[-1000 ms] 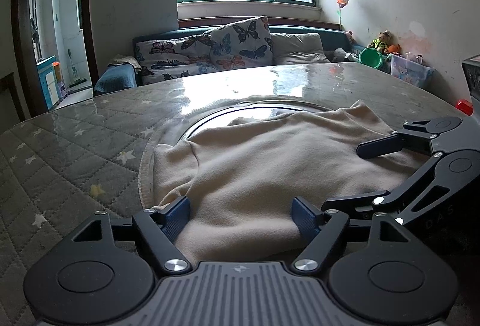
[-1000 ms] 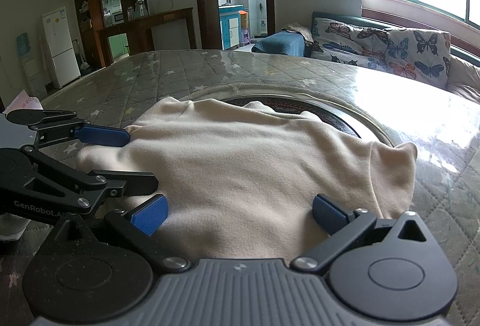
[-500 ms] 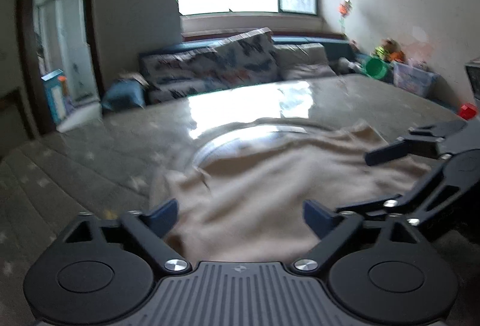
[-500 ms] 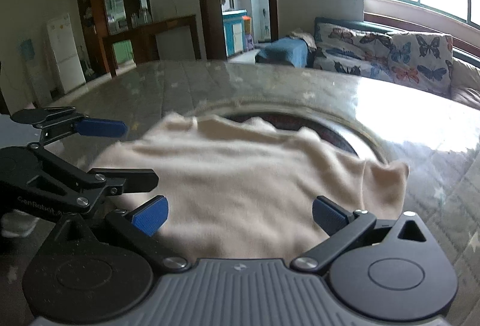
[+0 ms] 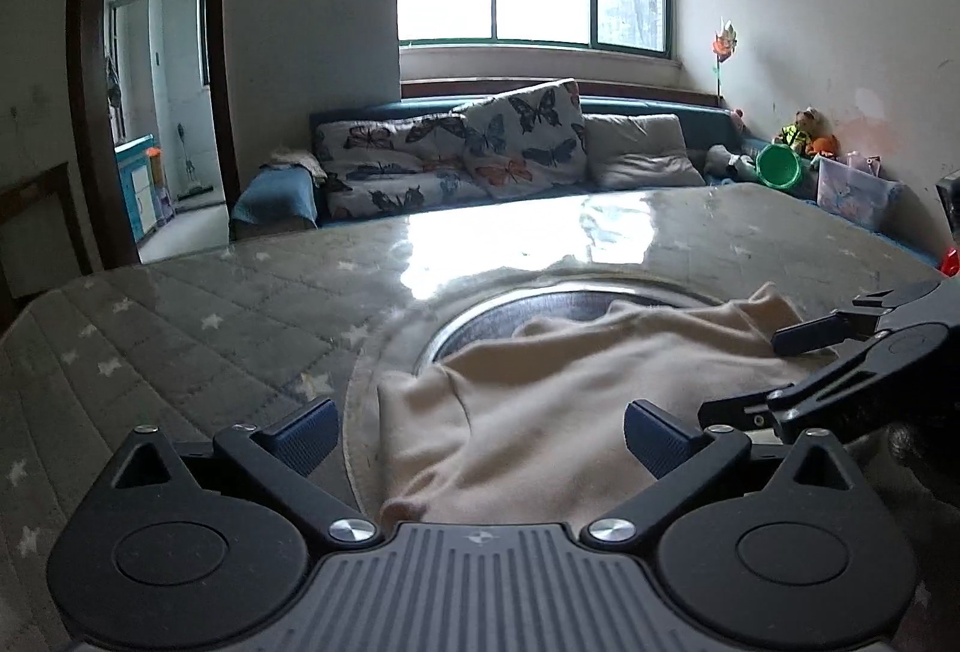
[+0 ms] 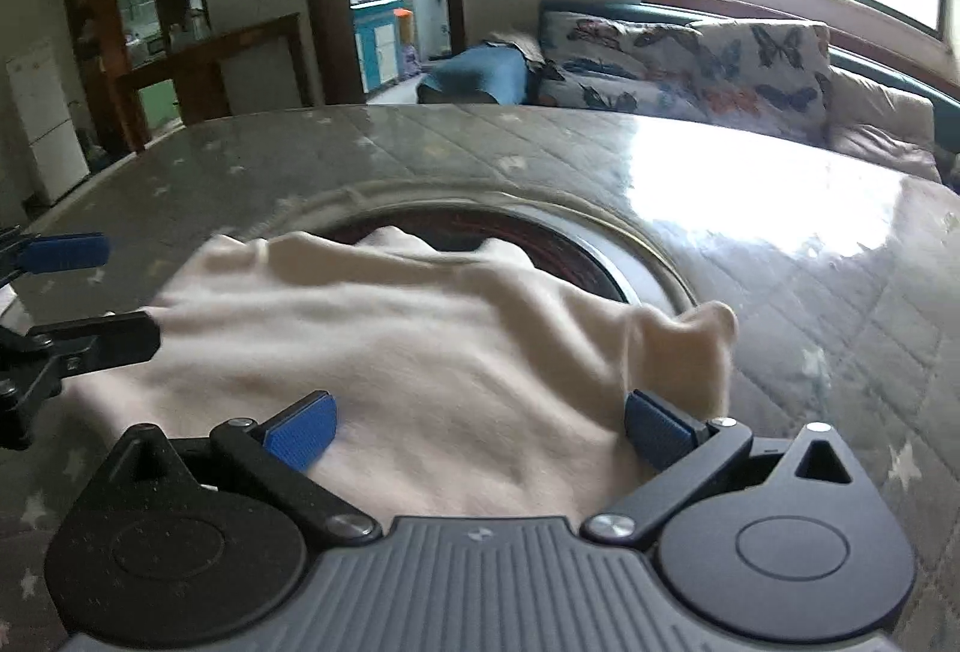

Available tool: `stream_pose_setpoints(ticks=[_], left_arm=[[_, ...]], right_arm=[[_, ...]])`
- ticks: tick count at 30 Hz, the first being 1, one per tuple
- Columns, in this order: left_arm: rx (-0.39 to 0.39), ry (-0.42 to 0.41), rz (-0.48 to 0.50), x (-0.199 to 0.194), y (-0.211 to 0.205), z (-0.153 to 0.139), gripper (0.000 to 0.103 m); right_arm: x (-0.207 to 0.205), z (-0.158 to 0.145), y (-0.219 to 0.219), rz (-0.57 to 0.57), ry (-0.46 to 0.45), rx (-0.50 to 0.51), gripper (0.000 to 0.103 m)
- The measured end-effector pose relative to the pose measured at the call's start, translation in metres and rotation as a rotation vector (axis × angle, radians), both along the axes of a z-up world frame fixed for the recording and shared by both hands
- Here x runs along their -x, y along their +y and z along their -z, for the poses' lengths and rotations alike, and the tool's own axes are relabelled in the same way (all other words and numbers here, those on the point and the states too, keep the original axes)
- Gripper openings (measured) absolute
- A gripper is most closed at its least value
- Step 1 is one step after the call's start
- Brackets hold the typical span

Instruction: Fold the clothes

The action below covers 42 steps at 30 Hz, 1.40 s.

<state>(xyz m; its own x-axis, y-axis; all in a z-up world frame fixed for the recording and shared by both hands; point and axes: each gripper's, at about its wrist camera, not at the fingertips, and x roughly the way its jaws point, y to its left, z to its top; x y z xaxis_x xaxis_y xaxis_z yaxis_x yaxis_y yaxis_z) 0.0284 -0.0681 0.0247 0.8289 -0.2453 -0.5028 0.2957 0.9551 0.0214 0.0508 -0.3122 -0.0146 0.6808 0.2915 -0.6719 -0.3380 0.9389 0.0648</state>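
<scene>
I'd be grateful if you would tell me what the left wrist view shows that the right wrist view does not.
Only the left wrist view shows the green bucket, the stuffed toys, the clear storage box and the pinwheel in the corner. Only the right wrist view shows the white fridge and the wooden cabinet. Both show the cream garment on the quilted table, the butterfly cushions, and both hand-held grippers: the left, jaws opening, and the right, neither pinching cloth.

A cream garment (image 5: 558, 412) is seen crumpled on the quilted table (image 5: 210, 328). The left gripper (image 5: 480, 433) is opening above it, pads clear of cloth; the right gripper (image 5: 780, 370) is seen alongside.
</scene>
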Motion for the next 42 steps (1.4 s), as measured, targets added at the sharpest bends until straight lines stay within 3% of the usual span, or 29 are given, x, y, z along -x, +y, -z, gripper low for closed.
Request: stream_pose_setpoints(ticks=[7,15,23,30,36,42], left_arm=[[0.002,0.001,0.02,0.002,-0.003,0.001,0.103],[-0.011,0.033,0.025,0.006,-0.001,0.01,0.103],[0.018,0.004,0.019,0.012,0.004,0.004,0.103],[0.006,0.024,-0.002,0.017,0.011,0.008,0.103],[0.028,0.028,-0.03,0.025,0.027,0.004,0.103],[0.028,0.033,-0.077,0.039,0.045,0.001,0.103]], right_arm=[[-0.012,-0.016,0.011,-0.007,-0.038,-0.009,0.103],[-0.048,0.001,0.031,0.01,0.043,0.057,0.103],[-0.042,-0.013,0.031,-0.014,0.011,0.006,0.103],[-0.035,0.001,0.048,-0.066,0.025,0.065,0.103],[-0.023,-0.019,0.052,-0.108,-0.005,0.02,0.103],[-0.008,-0.011,0.076,-0.188,0.008,0.041,0.103]])
